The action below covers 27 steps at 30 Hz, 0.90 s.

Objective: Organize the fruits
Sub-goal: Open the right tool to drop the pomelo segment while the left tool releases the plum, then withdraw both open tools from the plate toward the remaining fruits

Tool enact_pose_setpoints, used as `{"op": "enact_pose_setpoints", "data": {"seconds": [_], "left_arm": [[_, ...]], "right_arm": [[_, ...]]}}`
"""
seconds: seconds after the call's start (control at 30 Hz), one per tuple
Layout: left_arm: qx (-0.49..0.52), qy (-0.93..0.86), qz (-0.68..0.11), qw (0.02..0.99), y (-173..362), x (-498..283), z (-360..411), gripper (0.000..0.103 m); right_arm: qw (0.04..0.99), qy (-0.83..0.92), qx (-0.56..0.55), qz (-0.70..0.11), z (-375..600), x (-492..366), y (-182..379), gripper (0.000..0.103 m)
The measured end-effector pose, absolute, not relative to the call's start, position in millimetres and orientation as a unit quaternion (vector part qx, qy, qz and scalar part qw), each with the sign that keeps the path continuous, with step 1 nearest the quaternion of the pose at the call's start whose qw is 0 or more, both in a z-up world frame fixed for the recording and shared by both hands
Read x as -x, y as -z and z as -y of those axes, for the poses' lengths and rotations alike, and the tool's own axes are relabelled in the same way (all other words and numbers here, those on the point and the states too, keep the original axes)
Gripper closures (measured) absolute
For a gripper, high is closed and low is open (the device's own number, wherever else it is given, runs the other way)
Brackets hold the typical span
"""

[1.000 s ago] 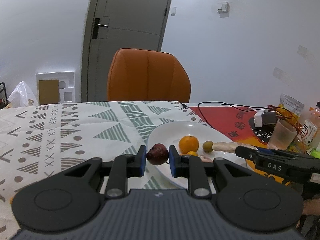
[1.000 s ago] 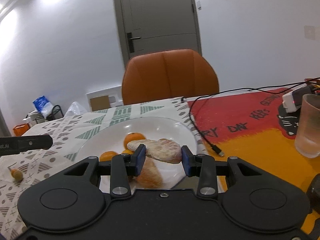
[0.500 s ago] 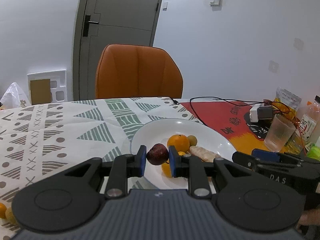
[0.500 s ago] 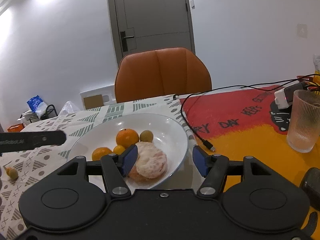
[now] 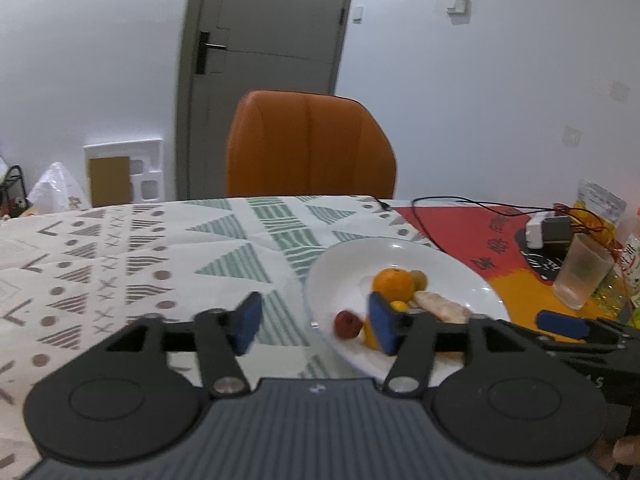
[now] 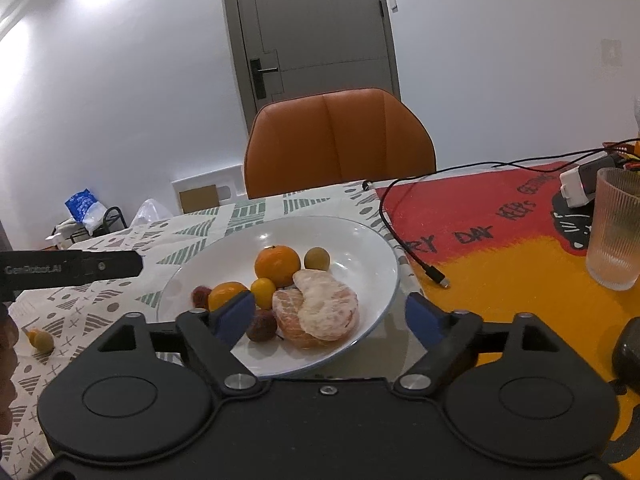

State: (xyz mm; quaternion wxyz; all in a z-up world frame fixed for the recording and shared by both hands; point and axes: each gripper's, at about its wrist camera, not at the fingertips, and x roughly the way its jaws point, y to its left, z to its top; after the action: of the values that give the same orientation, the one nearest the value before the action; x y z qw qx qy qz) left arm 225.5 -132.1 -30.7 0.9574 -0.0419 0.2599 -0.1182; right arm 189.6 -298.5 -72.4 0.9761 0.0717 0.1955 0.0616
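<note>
A white plate (image 5: 448, 264) (image 6: 384, 252) holds a whole orange (image 6: 278, 264), a green fruit (image 6: 317, 259), smaller orange fruits and peeled orange pieces (image 6: 320, 308). My left gripper (image 5: 315, 323) is opening over the plate's left rim. A dark red fruit (image 5: 347, 324) lies on the plate between its blue pads, free of both. My right gripper (image 6: 330, 318) is also opening, just above the peeled pieces, and its pads touch nothing. Two small fruits (image 6: 42, 340) lie on the patterned tablecloth at the left.
A ribbed glass (image 6: 616, 232) stands on the red and yellow mat at the right, with a black cable (image 6: 400, 236) and a white charger (image 6: 580, 184) nearby. An orange chair (image 6: 340, 140) is behind the table. Snack packets (image 5: 600, 200) sit at the far right.
The left jaws, shut on the dark red fruit before, have parted and the fruit now lies on the plate. The right jaws let go of the peeled orange piece and spread wider.
</note>
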Motion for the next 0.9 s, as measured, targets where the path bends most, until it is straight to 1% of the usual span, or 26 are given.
{"op": "enact_pose_setpoints", "data": {"seconds": [0.03, 0.1, 0.2, 0.3, 0.37, 0.5, 0.9], "left_arm": [[0.042, 0.113, -0.259, 0.958, 30, -223, 128, 0.031], [0.047, 0.105, -0.257, 0.960, 30, -219, 119, 0.026], [0.056, 0.091, -0.257, 0.960, 29, -214, 107, 0.023], [0.068, 0.087, -0.259, 0.960, 29, -210, 95, 0.023], [0.073, 0.082, -0.264, 0.958, 29, -207, 88, 0.023], [0.093, 0.075, -0.259, 0.958, 30, -199, 71, 0.023], [0.096, 0.033, -0.247, 0.964, 25, -179, 35, 0.023]], "right_arm": [[0.976, -0.064, -0.072, -0.196, 297, -189, 72, 0.019], [0.975, -0.073, -0.078, -0.196, 295, -189, 72, 0.015], [0.974, -0.083, -0.078, -0.196, 290, -187, 71, 0.011], [0.973, -0.092, -0.082, -0.196, 286, -186, 71, 0.007], [0.972, -0.096, -0.083, -0.196, 282, -186, 70, 0.006], [0.971, -0.106, -0.085, -0.197, 274, -185, 69, 0.006], [0.967, -0.139, -0.078, -0.197, 248, -181, 65, 0.006]]}}
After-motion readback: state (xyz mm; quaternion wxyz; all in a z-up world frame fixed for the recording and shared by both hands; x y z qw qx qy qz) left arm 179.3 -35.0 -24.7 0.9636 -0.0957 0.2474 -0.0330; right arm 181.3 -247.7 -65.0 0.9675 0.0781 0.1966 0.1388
